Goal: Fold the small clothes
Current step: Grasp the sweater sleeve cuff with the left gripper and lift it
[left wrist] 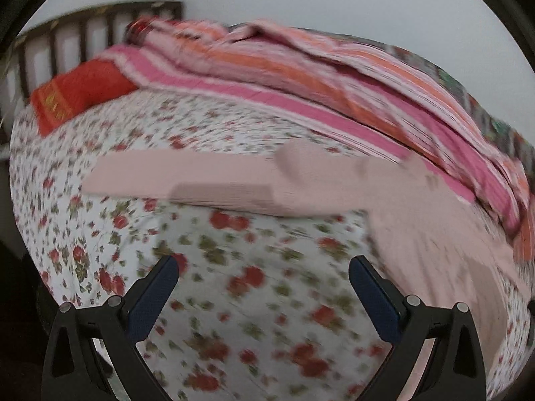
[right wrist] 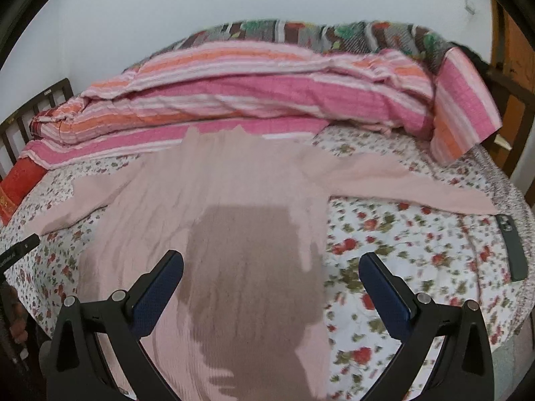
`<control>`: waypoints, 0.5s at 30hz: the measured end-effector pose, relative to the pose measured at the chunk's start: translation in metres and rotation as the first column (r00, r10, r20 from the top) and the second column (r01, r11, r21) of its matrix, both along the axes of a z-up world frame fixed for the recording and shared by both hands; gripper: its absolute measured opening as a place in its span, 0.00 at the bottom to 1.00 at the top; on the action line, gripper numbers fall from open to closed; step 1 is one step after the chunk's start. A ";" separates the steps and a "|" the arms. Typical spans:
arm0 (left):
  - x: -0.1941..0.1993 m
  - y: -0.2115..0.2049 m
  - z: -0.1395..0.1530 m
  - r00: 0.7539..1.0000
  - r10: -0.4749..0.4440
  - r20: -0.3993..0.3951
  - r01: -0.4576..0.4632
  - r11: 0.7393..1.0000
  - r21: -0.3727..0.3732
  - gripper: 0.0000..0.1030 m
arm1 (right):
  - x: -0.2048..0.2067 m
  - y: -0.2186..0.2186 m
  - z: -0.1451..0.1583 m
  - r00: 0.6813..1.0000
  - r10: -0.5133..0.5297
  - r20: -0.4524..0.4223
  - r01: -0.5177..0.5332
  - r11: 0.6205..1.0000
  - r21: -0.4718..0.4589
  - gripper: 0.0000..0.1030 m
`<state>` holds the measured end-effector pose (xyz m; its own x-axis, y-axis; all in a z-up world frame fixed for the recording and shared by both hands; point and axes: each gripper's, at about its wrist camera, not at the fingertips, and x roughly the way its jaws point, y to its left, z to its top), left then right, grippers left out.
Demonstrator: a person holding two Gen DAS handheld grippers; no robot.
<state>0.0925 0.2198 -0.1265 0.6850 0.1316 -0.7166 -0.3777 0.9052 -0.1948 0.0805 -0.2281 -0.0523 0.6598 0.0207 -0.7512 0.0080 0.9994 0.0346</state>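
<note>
A pale pink ribbed long-sleeved top [right wrist: 214,200] lies spread flat on the floral bedsheet, both sleeves stretched out to the sides. In the right wrist view my right gripper [right wrist: 271,260] is open and empty, hovering over the top's body near its right edge. In the left wrist view the top [left wrist: 334,180] shows blurred, one sleeve reaching left across the sheet. My left gripper [left wrist: 262,264] is open and empty above bare sheet, left of the top's body and below the sleeve.
A pink and orange striped quilt [right wrist: 267,93] is bunched along the far side of the bed. A red pillow [left wrist: 77,97] lies by the dark slatted headboard [left wrist: 67,33]. A dark phone [right wrist: 513,247] lies at the bed's right edge. The floral bedsheet [right wrist: 401,250] covers the bed.
</note>
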 end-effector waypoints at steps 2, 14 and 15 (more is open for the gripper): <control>0.003 0.020 -0.008 0.999 0.049 0.007 -0.049 0.998 -0.037 0.95 | 0.007 0.005 -0.008 1.000 -0.004 -0.005 0.004 1.000 0.009 0.99; 0.030 0.129 -0.047 0.962 0.270 0.044 -0.256 0.946 -0.199 0.78 | 0.037 0.044 -0.031 0.997 0.071 -0.026 -0.070 0.997 0.030 0.89; 0.033 0.136 -0.050 0.956 0.290 0.040 -0.278 0.941 -0.196 0.76 | 0.039 0.045 -0.031 0.997 0.072 -0.026 -0.071 0.997 0.030 0.88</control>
